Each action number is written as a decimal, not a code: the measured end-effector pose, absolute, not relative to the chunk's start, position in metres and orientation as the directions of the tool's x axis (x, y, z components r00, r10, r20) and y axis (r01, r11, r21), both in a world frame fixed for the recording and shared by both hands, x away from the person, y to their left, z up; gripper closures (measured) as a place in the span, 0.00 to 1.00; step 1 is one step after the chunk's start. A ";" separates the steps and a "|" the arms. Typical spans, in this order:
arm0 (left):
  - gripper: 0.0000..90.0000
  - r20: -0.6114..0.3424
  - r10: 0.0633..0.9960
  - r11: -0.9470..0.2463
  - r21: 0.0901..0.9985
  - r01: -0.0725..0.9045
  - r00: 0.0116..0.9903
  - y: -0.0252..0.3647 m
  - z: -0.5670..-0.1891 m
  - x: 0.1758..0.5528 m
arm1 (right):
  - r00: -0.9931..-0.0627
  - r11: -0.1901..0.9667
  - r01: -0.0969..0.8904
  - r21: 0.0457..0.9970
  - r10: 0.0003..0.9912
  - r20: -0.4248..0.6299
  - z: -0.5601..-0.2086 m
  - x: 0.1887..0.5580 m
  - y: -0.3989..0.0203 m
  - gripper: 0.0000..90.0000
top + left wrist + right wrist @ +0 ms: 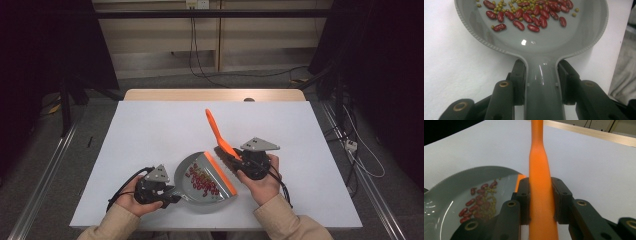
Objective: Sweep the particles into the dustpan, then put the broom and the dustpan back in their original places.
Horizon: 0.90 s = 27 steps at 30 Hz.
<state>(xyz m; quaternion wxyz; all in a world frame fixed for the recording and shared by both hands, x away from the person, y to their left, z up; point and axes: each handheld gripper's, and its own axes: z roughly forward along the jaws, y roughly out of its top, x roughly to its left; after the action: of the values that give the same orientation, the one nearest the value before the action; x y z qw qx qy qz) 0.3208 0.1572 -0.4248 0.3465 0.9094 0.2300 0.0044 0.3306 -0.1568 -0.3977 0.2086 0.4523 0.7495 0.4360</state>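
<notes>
In the lower middle of the high view we see a grey plastic dustpan (pixel 200 182) with an orange rubber lip (pixel 220 173) lying on the white tabletop (pixel 150 135). Its long axis runs roughly left to right, tilted a little: the handle points toward the lower left of the frame and the orange lip faces the right. Inside the pan lie dark red kidney beans (pixel 202 181) mixed with small yellow-green beans (pixel 499 8), gathered near the lip.

The left gripper (pixel 170 196) sits at the lower left of the dustpan, held in the person's left hand (pixel 131 199). In the left gripper view the two black jaws are closed narrow on the grey handle (pixel 541 82), one on each side, touching it; the pan spreads across the upper part of that frame.

The right gripper (pixel 235 159) is just right of the dustpan, in the person's right hand (pixel 262 182). Its jaws are clamped on the orange plastic brush handle (pixel 216 131), which rises from the gripper toward the upper left, its tip toward the middle of the table. In the right gripper view the orange handle (pixel 540 192) runs straight up the middle of the frame between the pressed jaws, and the dustpan with beans lies at the lower left. We cannot tell what the brush's head looks like.

Beyond the white top we see a wooden table edge (pixel 215 95), a pale wall panel with hanging black cables (pixel 192 45), a grey floor and dark stands at both sides.
</notes>
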 end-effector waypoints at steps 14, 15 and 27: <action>0.70 -0.158 0.565 -0.534 0.679 0.504 0.810 0.185 -0.419 0.335 | -0.439 0.175 0.508 0.843 0.895 0.078 -0.394 0.334 -0.202 0.79; 0.70 -0.157 0.586 -0.519 0.680 0.517 0.795 0.188 -0.419 0.336 | -0.434 0.173 0.509 0.843 0.898 0.078 -0.394 0.334 -0.206 0.79; 0.70 -0.149 0.797 -0.351 0.674 0.650 0.585 0.225 -0.424 0.356 | -0.315 0.145 0.546 0.825 0.948 0.042 -0.401 0.340 -0.264 0.79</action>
<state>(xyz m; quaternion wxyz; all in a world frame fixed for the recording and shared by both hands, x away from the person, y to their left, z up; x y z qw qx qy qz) 0.3563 0.2248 -0.4245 0.3574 0.8153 0.4439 0.1030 0.3401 -0.2644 -0.4006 0.2583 0.5253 0.7112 0.3894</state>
